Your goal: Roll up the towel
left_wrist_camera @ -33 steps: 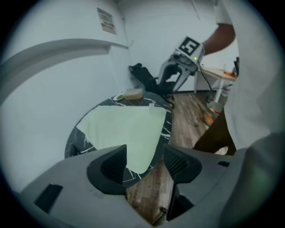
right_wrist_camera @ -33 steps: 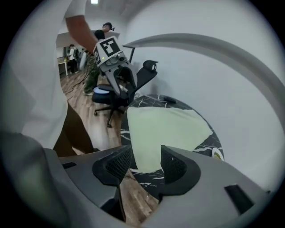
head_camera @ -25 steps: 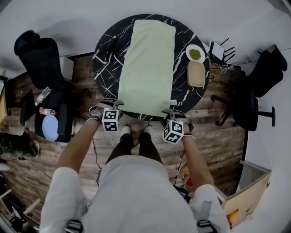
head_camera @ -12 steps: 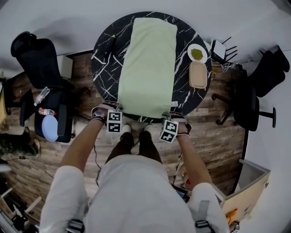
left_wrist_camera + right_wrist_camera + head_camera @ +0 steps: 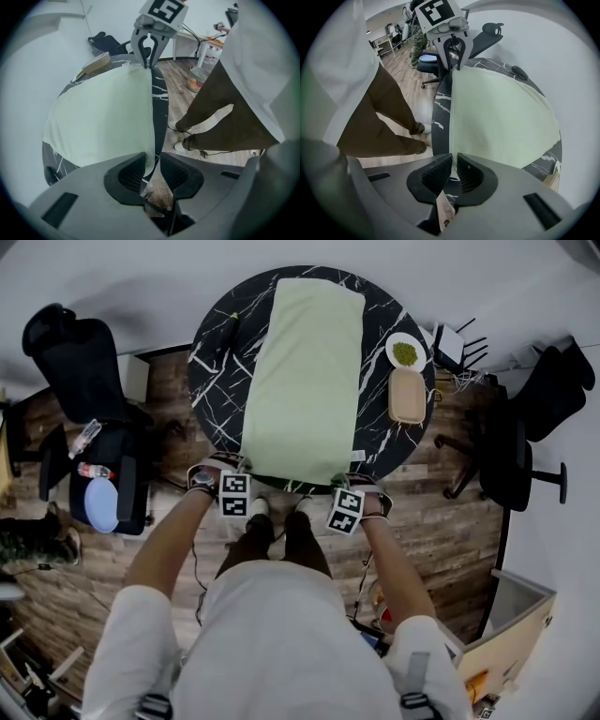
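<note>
**At the near edge: jaws closing on both corners**

Between the closing jaws of your left gripper (image 5: 152,161) sits one corner of the towel (image 5: 103,117), not yet pressed. Your right gripper (image 5: 454,165), closing too, seems pinched on the other corner. Beyond both, the towel lies flat on the round table (image 5: 214,371).

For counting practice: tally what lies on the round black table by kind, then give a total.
Green towel: 1
White dish of green bits: 1
Tan oblong container: 1
Small dark object: 1
Total: 4
</note>
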A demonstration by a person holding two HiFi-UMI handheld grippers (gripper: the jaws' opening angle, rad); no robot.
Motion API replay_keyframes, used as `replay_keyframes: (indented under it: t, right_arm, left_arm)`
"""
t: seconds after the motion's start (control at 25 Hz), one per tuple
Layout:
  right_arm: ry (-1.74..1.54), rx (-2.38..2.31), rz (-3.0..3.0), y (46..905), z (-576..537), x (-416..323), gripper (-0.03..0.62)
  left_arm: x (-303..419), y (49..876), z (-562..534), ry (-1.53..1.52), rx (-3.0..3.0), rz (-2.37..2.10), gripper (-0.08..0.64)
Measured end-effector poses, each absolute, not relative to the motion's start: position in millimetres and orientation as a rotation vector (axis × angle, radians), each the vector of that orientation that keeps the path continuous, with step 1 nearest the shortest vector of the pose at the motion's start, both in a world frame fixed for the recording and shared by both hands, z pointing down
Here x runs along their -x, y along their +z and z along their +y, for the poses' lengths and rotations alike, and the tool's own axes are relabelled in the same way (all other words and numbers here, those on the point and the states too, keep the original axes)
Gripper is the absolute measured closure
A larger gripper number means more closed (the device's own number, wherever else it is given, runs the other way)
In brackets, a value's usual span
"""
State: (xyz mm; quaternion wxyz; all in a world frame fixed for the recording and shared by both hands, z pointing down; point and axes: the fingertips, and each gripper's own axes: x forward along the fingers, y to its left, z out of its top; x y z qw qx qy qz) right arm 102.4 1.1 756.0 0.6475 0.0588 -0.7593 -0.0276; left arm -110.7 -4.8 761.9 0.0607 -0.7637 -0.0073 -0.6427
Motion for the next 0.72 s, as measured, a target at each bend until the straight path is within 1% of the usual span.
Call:
replay_keyframes:
  t: [0.2, 0.4, 0.72]
  right_arm:
    - [-0.035, -0.156, -1.739, 755.8, 0.9, -104.4, 0.584]
    - [-0.003, -0.133, -1.733, 754.6, 13.9, -107.1, 0.592]
    - [0.054, -0.139, -1.757, 742.9, 55.0, -114.4, 0.592]
  left_arm:
    - [109.5, 761.0, -1.9, -1.949, 2.293, -0.025, 0.497]
    - [110.5, 758.8, 4.2, -1.934, 2.328, 0.032, 0.549]
    - [101.7, 747.8, 49.0, -1.865, 2.414, -0.027, 0.551]
